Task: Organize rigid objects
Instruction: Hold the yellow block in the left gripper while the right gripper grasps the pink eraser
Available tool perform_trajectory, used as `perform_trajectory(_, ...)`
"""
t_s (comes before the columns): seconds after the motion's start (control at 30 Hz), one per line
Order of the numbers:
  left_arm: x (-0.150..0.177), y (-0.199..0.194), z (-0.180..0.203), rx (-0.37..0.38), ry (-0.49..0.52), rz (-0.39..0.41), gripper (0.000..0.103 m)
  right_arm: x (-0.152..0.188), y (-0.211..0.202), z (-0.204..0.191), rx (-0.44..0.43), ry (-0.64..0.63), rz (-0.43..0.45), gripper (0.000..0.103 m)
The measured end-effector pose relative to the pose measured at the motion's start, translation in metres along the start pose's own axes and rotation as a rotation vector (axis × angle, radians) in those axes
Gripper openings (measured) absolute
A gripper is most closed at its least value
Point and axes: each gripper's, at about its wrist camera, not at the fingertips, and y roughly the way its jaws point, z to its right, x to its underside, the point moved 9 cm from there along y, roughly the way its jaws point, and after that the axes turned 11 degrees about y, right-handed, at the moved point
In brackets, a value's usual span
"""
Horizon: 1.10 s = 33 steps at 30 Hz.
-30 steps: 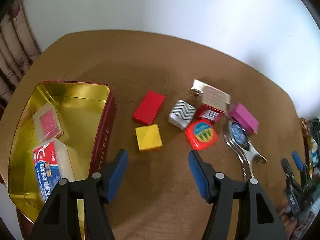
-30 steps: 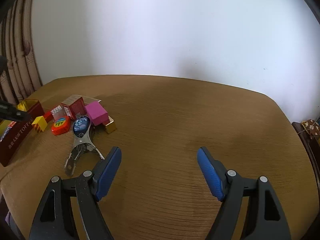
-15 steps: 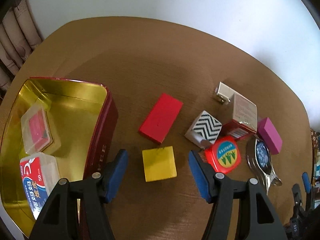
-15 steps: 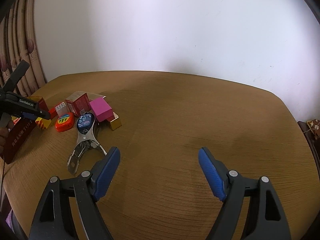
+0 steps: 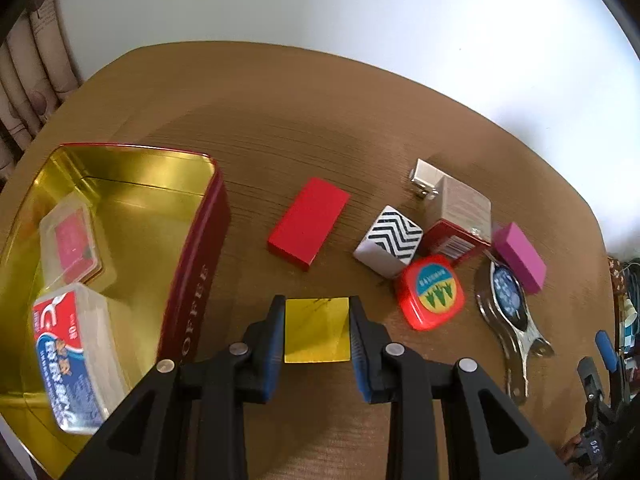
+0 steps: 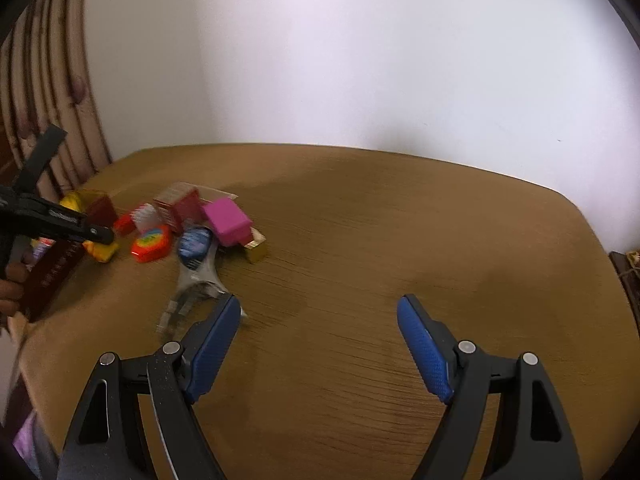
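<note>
Block (image 5: 316,330), yellow, stiff and seemingly light, was clamped across flat opposite sides by the left gripper (image 5: 317,334) beside the tin (image 5: 200,264), near the table's (image 5: 360,120) left edge.

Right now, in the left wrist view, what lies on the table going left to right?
Gold-lined tin → red block → zigzag box → red tape measure → bottle opener → right gripper.

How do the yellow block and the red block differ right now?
The yellow block is square and clamped between the left tongs; the red block is longer, rectangular and lies free, farther from the camera. Both are plain, flat-topped blocks on the table beside the tin.
</note>
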Motion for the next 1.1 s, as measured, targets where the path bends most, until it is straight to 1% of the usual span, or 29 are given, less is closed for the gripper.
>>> perform_trajectory(0.07, 0.003, -0.01, 0.0, 0.009, 0.004, 0.011, 0.03, -0.005, -0.005, -0.012, -0.055, -0.001, -0.002, 0.08)
perform_trajectory(0.13, 0.008, -0.018, 0.001, 0.012, 0.004, 0.02, 0.03, -0.007, -0.004, -0.026, -0.11, -0.023, -0.025, 0.082)
perform_trajectory(0.23, 0.018, -0.031, 0.003, 0.033, 0.011, 0.03, 0.03, -0.012, -0.003, -0.048, -0.159, -0.058, -0.034, 0.086)
perform_trajectory(0.27, 0.024, -0.035, 0.006, 0.038, 0.019, 0.029, 0.03, -0.014, -0.001, -0.055, -0.162, -0.079, -0.038, 0.088)
perform_trajectory(0.33, 0.034, -0.039, 0.011, 0.061, 0.019, 0.024, 0.03, -0.016, 0.004, -0.063, -0.155, -0.113, -0.043, 0.088)
perform_trajectory(0.4, 0.045, -0.042, 0.018, 0.083, 0.022, 0.009, 0.03, -0.023, 0.007, -0.066, -0.172, -0.111, -0.043, 0.088)
perform_trajectory(0.47, 0.055, -0.038, 0.028, 0.093, 0.026, -0.008, 0.03, -0.032, 0.02, -0.067, -0.183, -0.124, -0.073, 0.087)
perform_trajectory(0.5, 0.058, -0.038, 0.029, 0.101, 0.027, -0.013, 0.03, -0.036, 0.027, -0.066, -0.162, -0.149, -0.087, 0.086)
perform_trajectory(0.57, 0.066, -0.039, 0.031, 0.113, 0.033, -0.019, 0.03, -0.041, 0.041, -0.07, -0.158, -0.201, -0.124, 0.082)
perform_trajectory(0.63, 0.068, -0.04, 0.034, 0.113, 0.039, -0.02, 0.03, -0.044, 0.054, -0.076, -0.171, -0.23, -0.173, 0.082)
perform_trajectory(0.73, 0.067, -0.04, 0.036, 0.122, 0.038, -0.022, 0.03, -0.048, 0.065, -0.087, -0.182, -0.289, -0.192, 0.08)
perform_trajectory(0.8, 0.065, -0.039, 0.038, 0.125, 0.034, -0.025, 0.03, -0.048, 0.076, -0.094, -0.189, -0.316, -0.216, 0.077)
perform_trajectory(0.83, 0.064, -0.039, 0.038, 0.126, 0.034, -0.026, 0.03, -0.047, 0.08, -0.097, -0.2, -0.323, -0.235, 0.063)
perform_trajectory(0.87, 0.064, -0.037, 0.037, 0.126, 0.034, -0.028, 0.03, -0.045, 0.087, -0.099, -0.191, -0.337, -0.253, 0.045)
perform_trajectory(0.9, 0.064, -0.038, 0.037, 0.128, 0.033, -0.029, 0.03, -0.043, 0.093, -0.1, -0.18, -0.349, -0.271, 0.043)
perform_trajectory(1.03, 0.064, -0.037, 0.034, 0.132, 0.032, -0.027, 0.03, -0.04, 0.103, -0.1, -0.189, -0.347, -0.312, 0.044)
perform_trajectory(1.1, 0.064, -0.038, 0.032, 0.137, 0.027, -0.028, 0.03, -0.042, 0.105, -0.1, -0.212, -0.321, -0.319, 0.055)
